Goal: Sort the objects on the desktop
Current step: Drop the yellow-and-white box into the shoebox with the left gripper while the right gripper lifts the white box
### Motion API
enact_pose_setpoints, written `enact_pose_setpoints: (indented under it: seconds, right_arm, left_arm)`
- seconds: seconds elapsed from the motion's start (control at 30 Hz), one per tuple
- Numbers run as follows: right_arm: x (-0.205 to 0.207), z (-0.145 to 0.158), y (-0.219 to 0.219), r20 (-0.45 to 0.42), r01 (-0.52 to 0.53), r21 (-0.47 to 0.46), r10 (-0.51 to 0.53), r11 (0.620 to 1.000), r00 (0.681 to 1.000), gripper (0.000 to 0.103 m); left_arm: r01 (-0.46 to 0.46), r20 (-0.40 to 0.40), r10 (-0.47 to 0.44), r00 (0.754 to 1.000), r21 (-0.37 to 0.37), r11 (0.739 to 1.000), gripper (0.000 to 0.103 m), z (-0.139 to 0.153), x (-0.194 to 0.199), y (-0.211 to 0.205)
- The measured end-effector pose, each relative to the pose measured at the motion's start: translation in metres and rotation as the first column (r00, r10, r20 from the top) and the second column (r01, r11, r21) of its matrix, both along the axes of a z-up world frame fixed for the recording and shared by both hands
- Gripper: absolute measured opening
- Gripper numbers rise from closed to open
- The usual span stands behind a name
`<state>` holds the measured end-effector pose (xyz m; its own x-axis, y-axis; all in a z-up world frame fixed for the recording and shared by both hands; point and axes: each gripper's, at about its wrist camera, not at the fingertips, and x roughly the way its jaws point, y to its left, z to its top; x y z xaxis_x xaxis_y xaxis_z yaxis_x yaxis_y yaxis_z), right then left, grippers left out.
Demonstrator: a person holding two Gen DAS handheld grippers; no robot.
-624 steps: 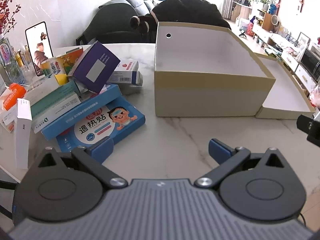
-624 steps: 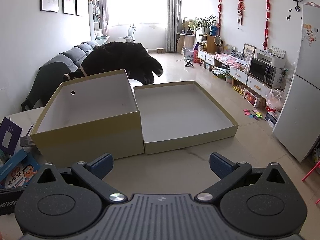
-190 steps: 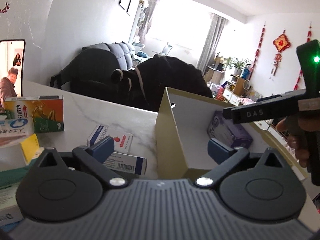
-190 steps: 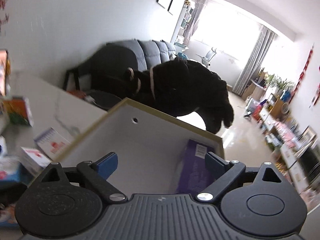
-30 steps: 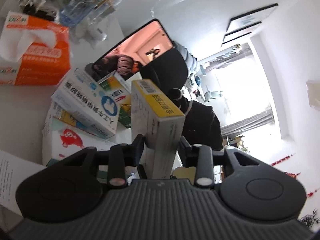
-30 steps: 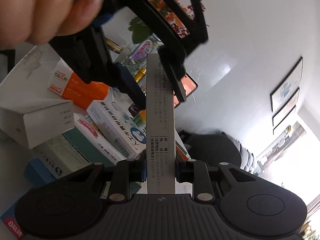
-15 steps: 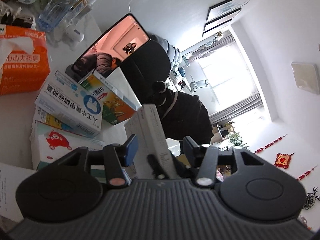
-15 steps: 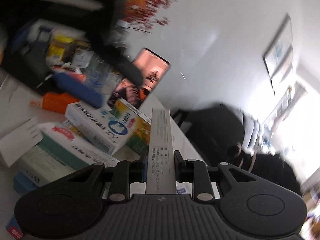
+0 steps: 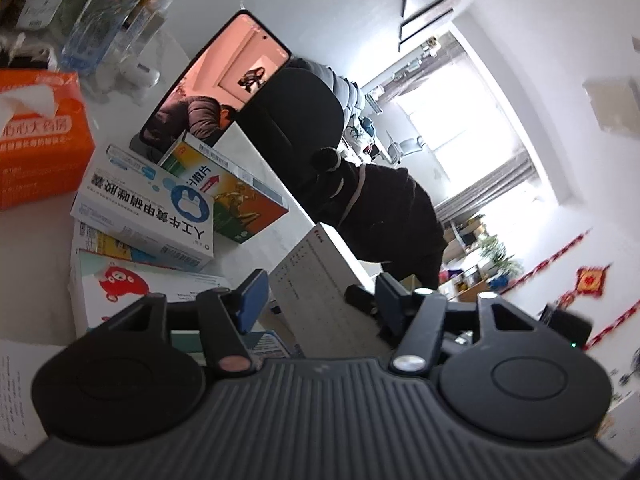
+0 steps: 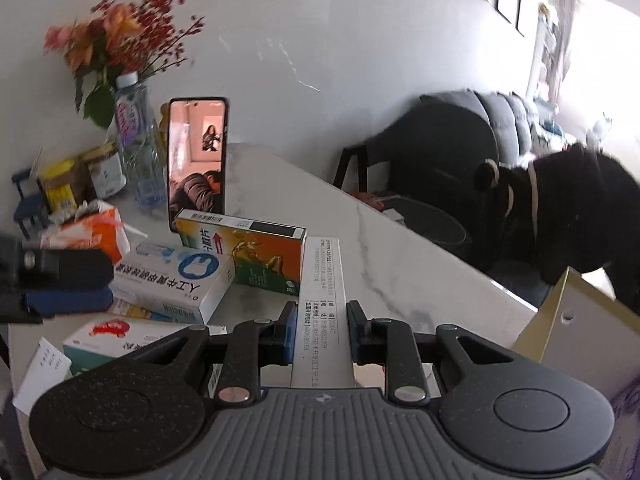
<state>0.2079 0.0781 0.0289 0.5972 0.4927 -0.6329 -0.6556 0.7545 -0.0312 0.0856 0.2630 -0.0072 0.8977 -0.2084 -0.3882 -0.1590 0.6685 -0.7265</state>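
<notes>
A narrow white medicine box with printed text sits clamped between the pads of my right gripper, which is shut on it above the marble table. In the left wrist view the same white box lies between the jaws of my left gripper. Those jaws are opening, and their blue pads stand off the box. The left gripper shows blurred at the left edge of the right wrist view. A tan cardboard box stands at the right.
A heap of medicine boxes covers the table's left: a white-and-blue box, an orange-and-green box, a red-bear box. Behind them are a propped phone, an orange tissue pack and a bottle with flowers. A dark sofa lies beyond the table edge.
The left gripper has let go of the white box and its jaws have widened. The right gripper, shut on the box, has rolled upright and carried it right, away from the left gripper.
</notes>
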Motion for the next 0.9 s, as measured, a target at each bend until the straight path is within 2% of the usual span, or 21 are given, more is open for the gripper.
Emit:
enact_pose_setpoints:
  seconds: [0.17, 0.27, 0.63, 0.9]
  right_arm:
    - [0.011, 0.005, -0.012, -0.063, 0.04, 0.052, -0.037, 0.998, 0.997, 0.027]
    - [0.013, 0.01, -0.018, -0.084, 0.058, 0.072, -0.052, 0.996, 0.995, 0.027]
    - [0.019, 0.038, -0.049, -0.112, 0.125, 0.151, -0.109, 0.981, 0.988, 0.027]
    - [0.022, 0.066, -0.082, -0.082, 0.194, 0.199, -0.181, 0.961, 0.98, 0.027]
  left_arm:
    - [0.068, -0.009, -0.067, 0.998, 0.114, 0.991, 0.076, 0.002, 0.006, -0.017]
    - [0.118, -0.024, -0.116, 0.993, 0.154, 0.981, 0.077, -0.002, 0.009, -0.029]
    - [0.212, -0.033, -0.209, 0.977, 0.168, 0.963, 0.079, -0.007, 0.012, -0.048]
    - [0.252, -0.028, -0.251, 0.968, 0.171, 0.952, 0.079, -0.006, 0.018, -0.064]
